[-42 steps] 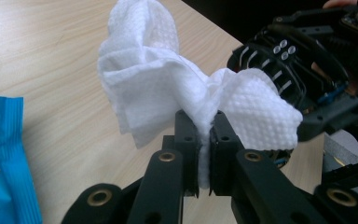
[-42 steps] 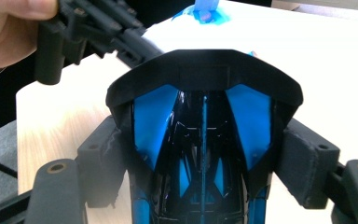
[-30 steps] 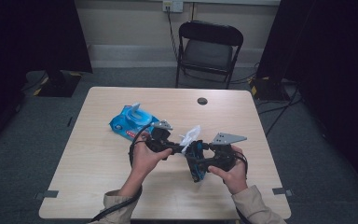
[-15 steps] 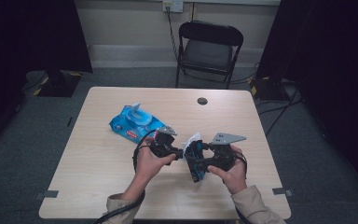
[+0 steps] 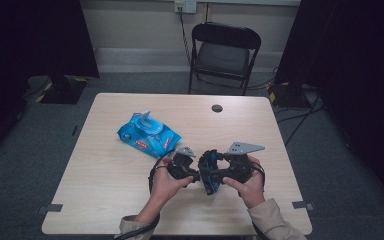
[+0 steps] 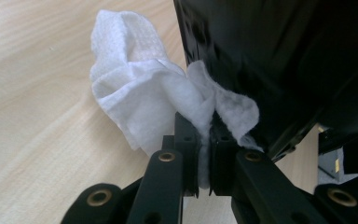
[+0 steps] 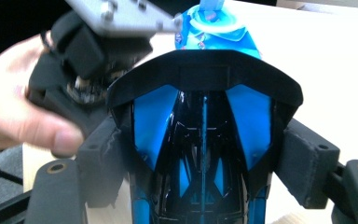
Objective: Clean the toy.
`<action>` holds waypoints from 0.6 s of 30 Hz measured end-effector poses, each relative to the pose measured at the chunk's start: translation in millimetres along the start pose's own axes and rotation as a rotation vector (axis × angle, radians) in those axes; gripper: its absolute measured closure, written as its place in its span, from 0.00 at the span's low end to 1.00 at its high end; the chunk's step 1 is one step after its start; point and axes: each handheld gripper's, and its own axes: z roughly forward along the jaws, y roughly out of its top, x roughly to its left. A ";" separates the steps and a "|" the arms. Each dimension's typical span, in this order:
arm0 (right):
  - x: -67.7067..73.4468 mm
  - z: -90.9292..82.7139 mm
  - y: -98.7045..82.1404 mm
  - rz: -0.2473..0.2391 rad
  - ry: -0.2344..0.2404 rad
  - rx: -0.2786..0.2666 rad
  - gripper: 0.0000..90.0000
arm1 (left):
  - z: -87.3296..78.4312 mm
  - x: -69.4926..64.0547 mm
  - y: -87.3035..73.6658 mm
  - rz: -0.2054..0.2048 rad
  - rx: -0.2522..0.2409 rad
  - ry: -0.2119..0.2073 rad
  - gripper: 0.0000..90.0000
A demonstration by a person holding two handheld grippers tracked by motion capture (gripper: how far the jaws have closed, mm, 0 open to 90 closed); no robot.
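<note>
In the left gripper view my left gripper (image 6: 205,128) is shut on a crumpled white wipe (image 6: 135,93), which presses against a glossy black object (image 6: 279,60). That object (image 7: 203,140) is black with blue panels, shaped like a toy car. My right gripper (image 7: 205,158) is shut on it, with a pad on each flank. In the high view the left gripper (image 5: 192,172) meets the toy car (image 5: 209,172), held by the right gripper (image 5: 220,174), just above the table's front middle. The left gripper (image 7: 88,60) and its hand appear close at the toy car's upper left.
A blue pack of wipes (image 5: 149,132) with its lid flipped up lies on the wooden table (image 5: 95,200), behind and left of the hands. A small dark round spot (image 5: 217,108) sits near the far edge. A black folding chair (image 5: 225,50) stands beyond the table.
My left gripper has come down and right with the wipe, from above the gap between the hands to the toy car's side. The right gripper has stayed still.
</note>
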 end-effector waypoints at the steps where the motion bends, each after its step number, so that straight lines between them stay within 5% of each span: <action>1: -0.1 0.0 0.1 0.001 0.000 0.002 0.28 | 2.0 -0.2 -1.8 -0.002 -0.003 -0.005 0.94; 12: -4.1 -4.2 1.1 0.025 -0.004 -0.009 0.28 | 23.1 -3.2 -15.3 -0.032 0.037 -0.054 0.94; 18: -7.2 -8.0 1.2 0.032 0.005 -0.025 0.28 | 18.2 0.2 -16.0 -0.035 0.050 -0.029 0.94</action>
